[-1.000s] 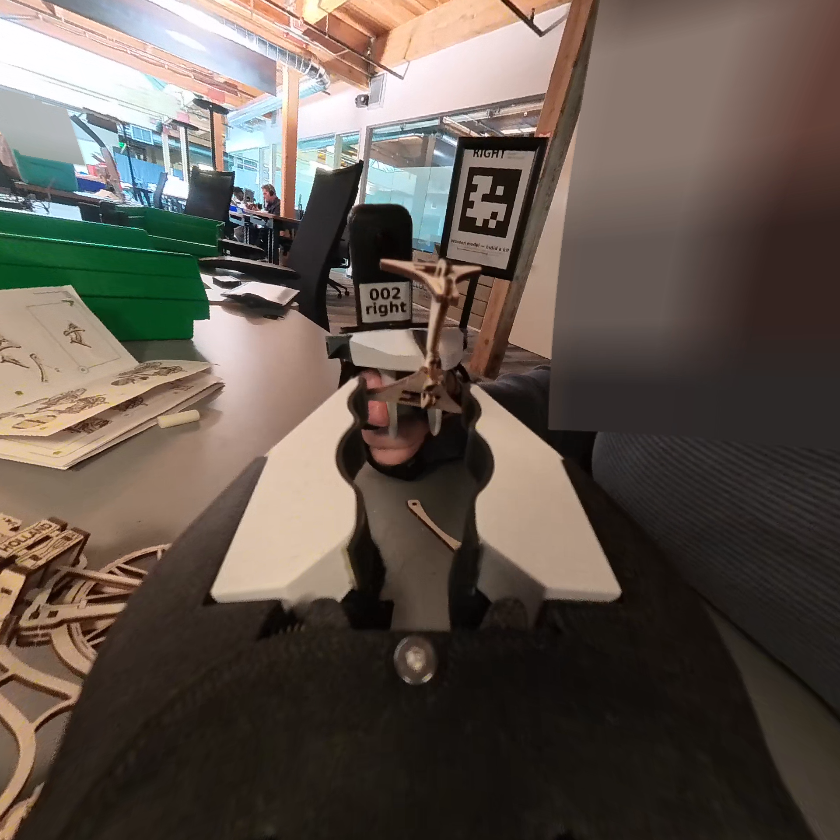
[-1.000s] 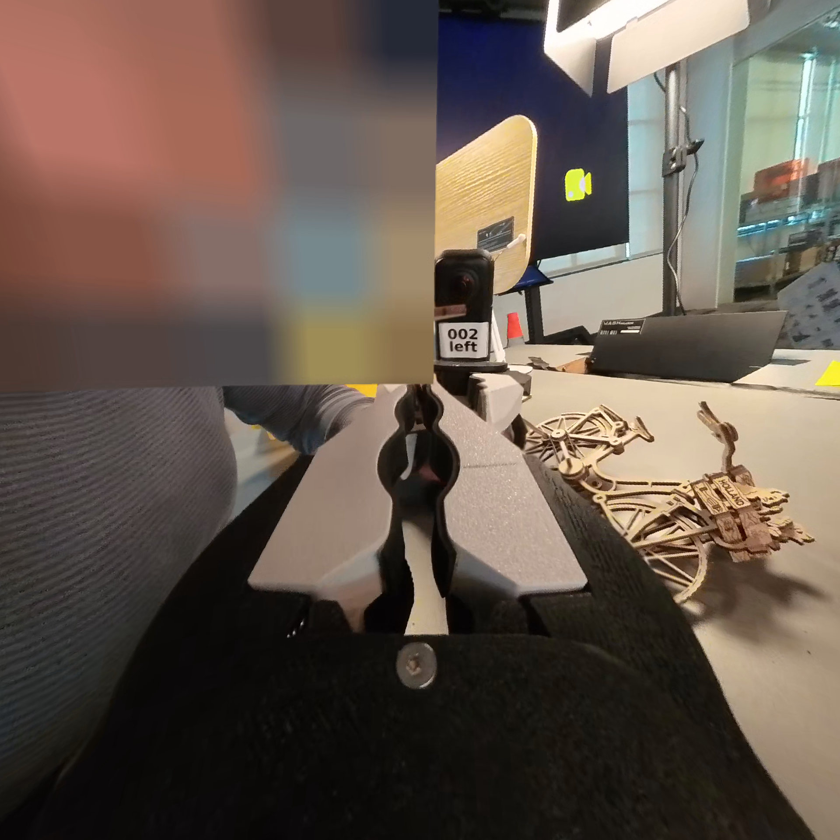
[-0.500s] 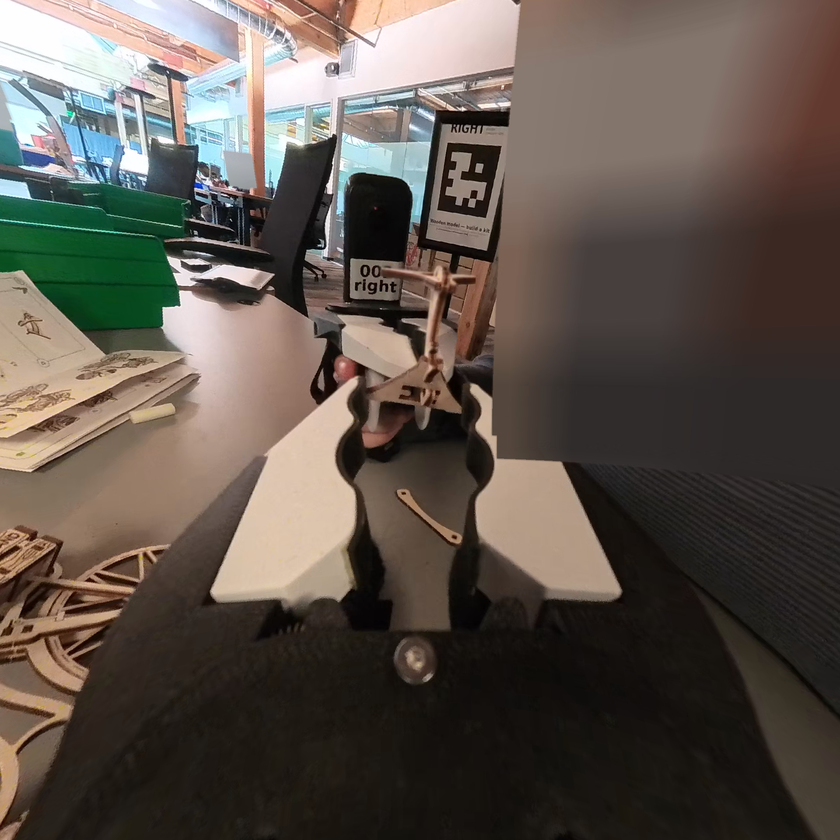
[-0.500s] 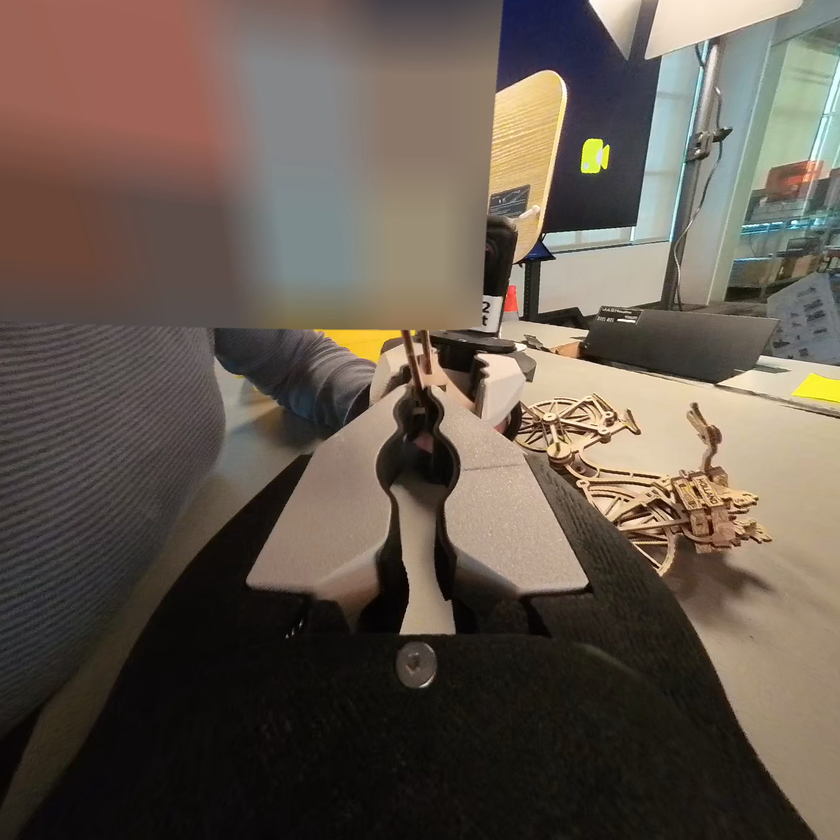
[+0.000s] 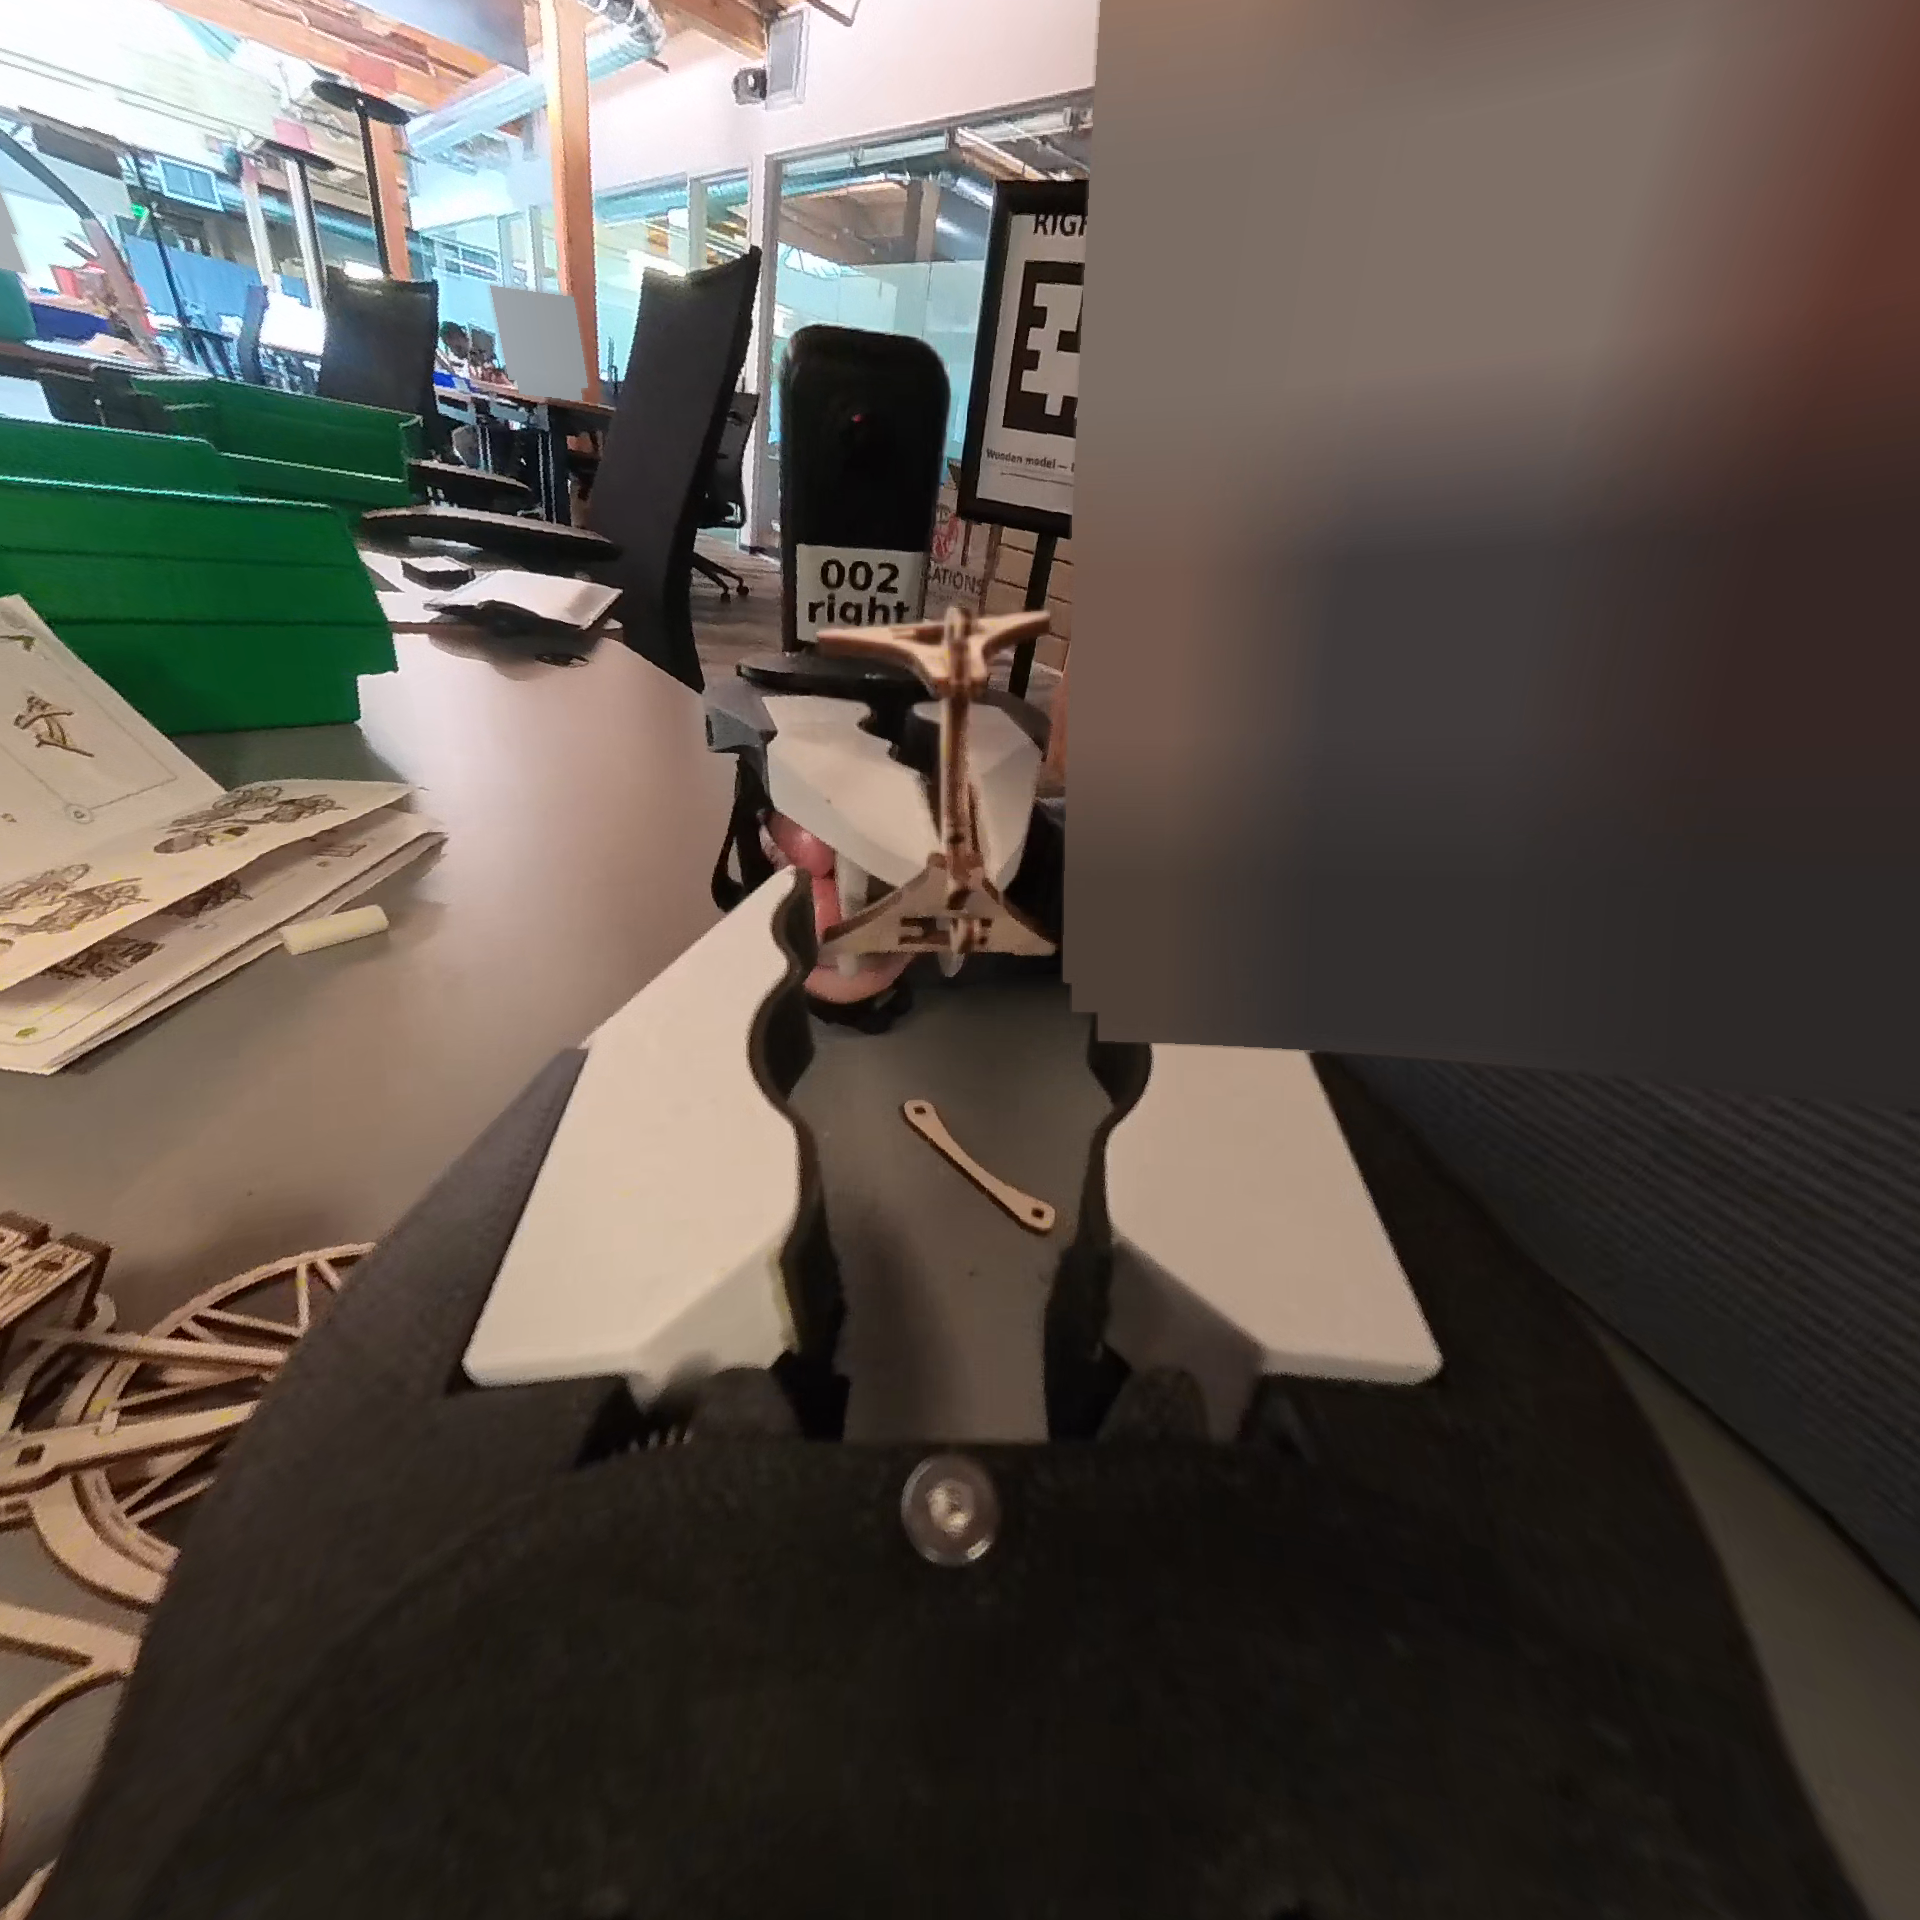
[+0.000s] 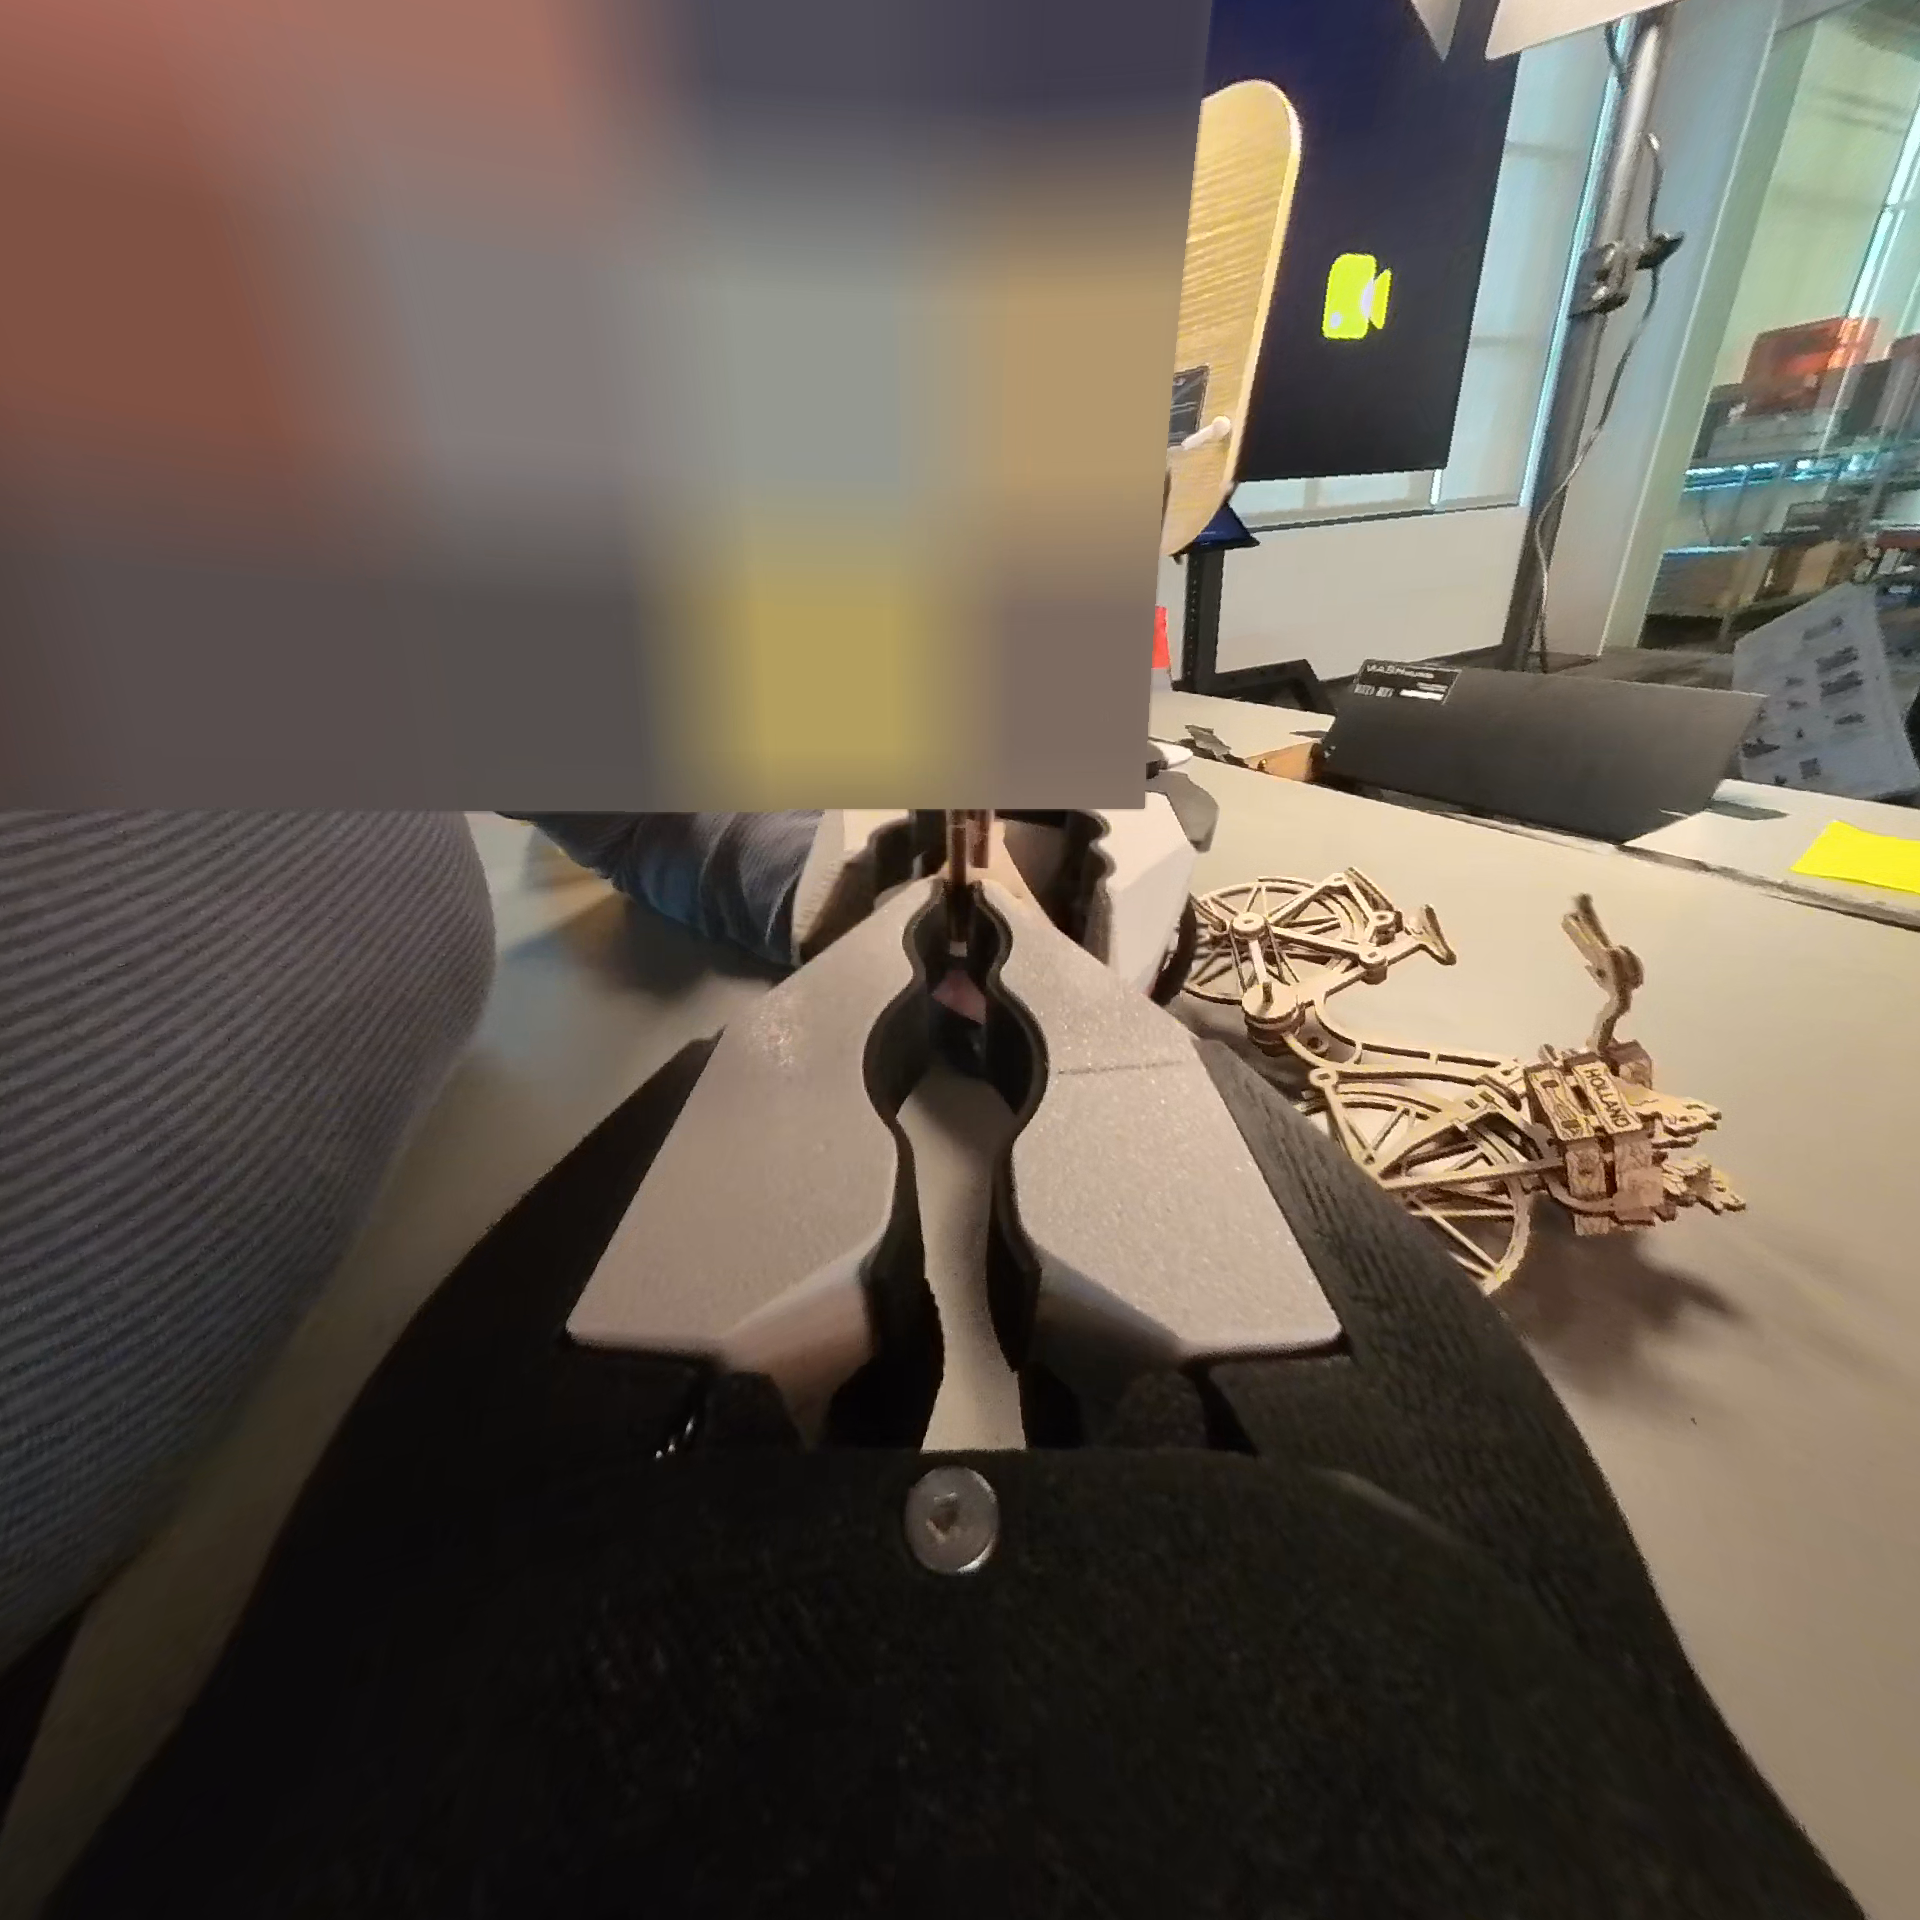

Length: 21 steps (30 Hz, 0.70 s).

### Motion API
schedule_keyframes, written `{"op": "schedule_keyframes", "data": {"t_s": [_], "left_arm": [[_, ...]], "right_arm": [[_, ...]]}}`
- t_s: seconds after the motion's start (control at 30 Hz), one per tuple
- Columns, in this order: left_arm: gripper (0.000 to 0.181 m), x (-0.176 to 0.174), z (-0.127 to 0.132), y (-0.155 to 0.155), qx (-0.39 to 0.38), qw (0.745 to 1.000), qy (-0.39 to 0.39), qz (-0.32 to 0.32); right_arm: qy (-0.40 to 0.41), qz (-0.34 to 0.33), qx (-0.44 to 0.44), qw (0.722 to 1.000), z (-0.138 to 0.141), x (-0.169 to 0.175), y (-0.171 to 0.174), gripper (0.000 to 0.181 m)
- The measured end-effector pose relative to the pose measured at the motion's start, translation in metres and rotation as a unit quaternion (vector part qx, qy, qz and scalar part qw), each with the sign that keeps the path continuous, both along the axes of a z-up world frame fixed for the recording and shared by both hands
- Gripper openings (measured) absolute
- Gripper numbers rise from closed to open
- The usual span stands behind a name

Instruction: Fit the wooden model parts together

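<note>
In the left wrist view my left gripper (image 5: pixel 935 987) is open and empty, low over the grey table (image 5: pixel 499 997). A small curved wooden strip (image 5: pixel 977 1169) lies on the table between its fingers. Facing it, my right gripper (image 5: pixel 940 873) is shut on an upright wooden fork-and-handlebar part (image 5: pixel 956 790), held just beyond the left fingertips. In the right wrist view my right gripper (image 6: pixel 961 904) is shut on that thin part (image 6: pixel 964 857); its top is hidden by a blur patch. A part-built wooden bicycle (image 6: pixel 1403 1070) lies on its side to the right.
Instruction sheets (image 5: pixel 135 862), a small white stick (image 5: pixel 332 928), green bins (image 5: pixel 177 582) and loose wooden wheel parts (image 5: pixel 125 1382) are at the left. A black folder (image 6: pixel 1538 748) and yellow note (image 6: pixel 1860 868) lie far right. A person's striped sleeve (image 6: pixel 208 1091) is close by. It is some 20 cm from my left tips to the small white stick (image 5: pixel 332 928).
The two grippers have come closer together. The right gripper with its wooden part now looms nearer the left fingertips. The left gripper stays open, the right stays shut.
</note>
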<state>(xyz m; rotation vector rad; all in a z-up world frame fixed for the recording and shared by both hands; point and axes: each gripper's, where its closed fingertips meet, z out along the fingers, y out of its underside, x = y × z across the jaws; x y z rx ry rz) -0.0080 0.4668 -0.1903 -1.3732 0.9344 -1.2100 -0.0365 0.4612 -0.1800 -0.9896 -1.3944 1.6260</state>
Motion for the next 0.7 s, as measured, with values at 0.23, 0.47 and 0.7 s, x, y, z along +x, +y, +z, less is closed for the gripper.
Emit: {"op": "schedule_keyframes", "data": {"t_s": [0.23, 0.47, 0.7], "left_arm": [[0.044, 0.0007, -0.003, 0.0027, -0.007, 1.0, 0.01, 0.009], [0.044, 0.0005, -0.0051, 0.0024, -0.007, 1.0, 0.019, 0.008], [0.043, 0.0011, -0.0064, 0.0021, -0.005, 1.0, 0.025, 0.009]], "right_arm": [[0.001, -0.001, -0.003, 1.0, 0.0004, 0.0004, 0.001, 0.0], [-0.012, 0.017, -0.024, 1.0, -0.0016, 0.0005, 0.0, 0.0], [-0.019, 0.024, -0.034, 0.999, -0.003, 0.0005, -0.001, 0.0]]}}
